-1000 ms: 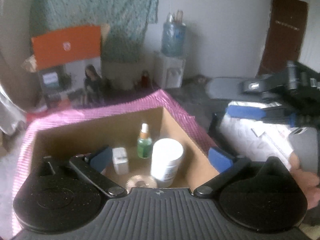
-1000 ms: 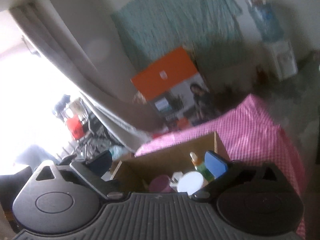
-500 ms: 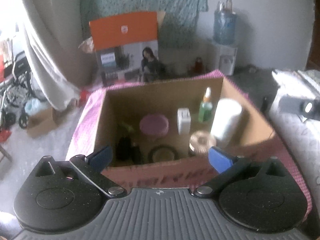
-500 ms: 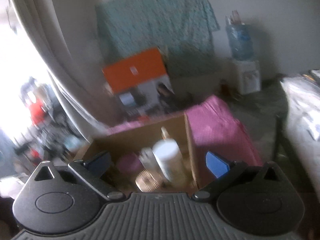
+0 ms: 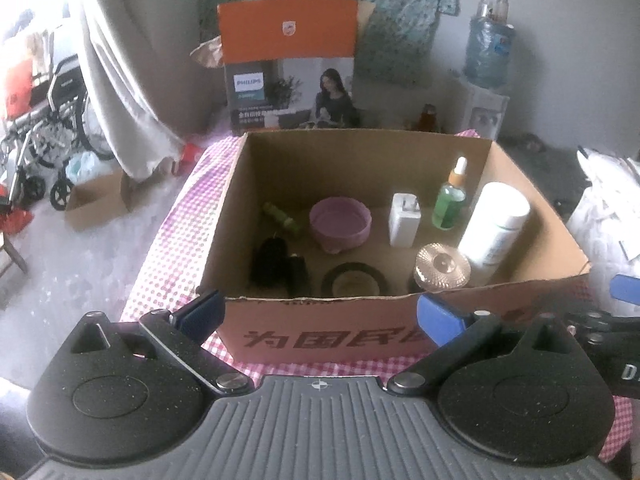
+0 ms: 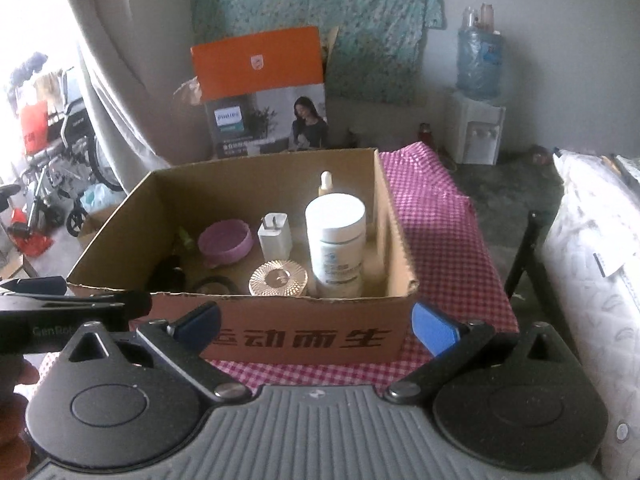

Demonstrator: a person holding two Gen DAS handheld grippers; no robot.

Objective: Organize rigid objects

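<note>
An open cardboard box (image 5: 332,330) (image 6: 304,338) stands on a pink checked cloth (image 5: 172,248) (image 6: 436,232). Inside it stand a white bottle (image 5: 494,228) (image 6: 336,244), a green dropper bottle (image 5: 450,204), a white charger (image 5: 404,220) (image 6: 275,236), a pink bowl (image 5: 340,226) (image 6: 226,242), a gold-lidded jar (image 5: 442,268) (image 6: 278,278), a round black-rimmed tin (image 5: 354,280), black items (image 5: 274,266) and a small green bottle (image 5: 280,218). My left gripper (image 5: 318,314) is open and empty in front of the box. My right gripper (image 6: 316,322) is open and empty, also in front of it.
An orange Philips carton (image 5: 288,64) (image 6: 260,92) stands behind the box against a curtain. A water dispenser (image 5: 486,80) (image 6: 478,96) is at the back right. A wheelchair (image 5: 44,120) is at left. White bedding (image 6: 592,264) lies at right.
Both grippers have drawn back and levelled out facing the box from its front side. The left view earlier sat close over the box. Both stayed open and empty.
</note>
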